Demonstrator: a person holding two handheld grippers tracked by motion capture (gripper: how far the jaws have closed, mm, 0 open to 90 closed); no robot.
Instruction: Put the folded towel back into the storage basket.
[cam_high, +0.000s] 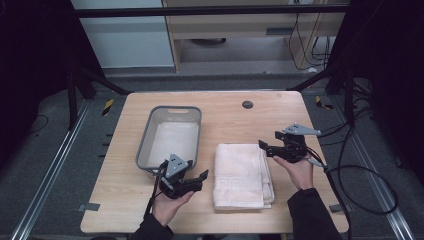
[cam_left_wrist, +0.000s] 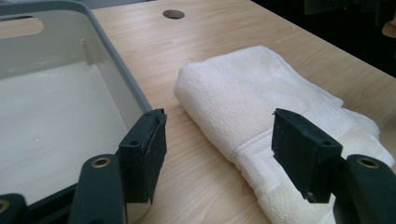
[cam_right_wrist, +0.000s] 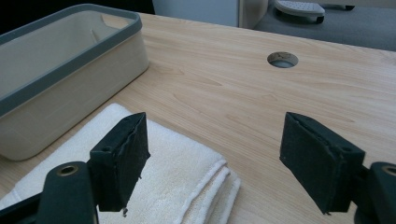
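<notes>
A folded white towel (cam_high: 240, 175) lies on the wooden table (cam_high: 235, 120), just right of a grey basket (cam_high: 172, 109) with a pale bottom. My left gripper (cam_high: 196, 170) hovers at the basket's near right corner, its jaws pointed toward the towel. In the left gripper view the left gripper (cam_left_wrist: 218, 121) stands open, with the towel (cam_left_wrist: 261, 88) ahead and the basket (cam_left_wrist: 112, 51) to its left. My right gripper (cam_high: 270, 140) sits at the towel's far right corner. There the right gripper (cam_right_wrist: 215, 123) is open, above the towel's (cam_right_wrist: 168, 163) edge, holding nothing.
A round cable hole (cam_high: 247, 104) sits in the table near its far edge. Black cables (cam_high: 360, 170) trail off the table's right side. Dark frame legs (cam_high: 90, 80) stand at the far corners. Bare wood lies beyond the towel.
</notes>
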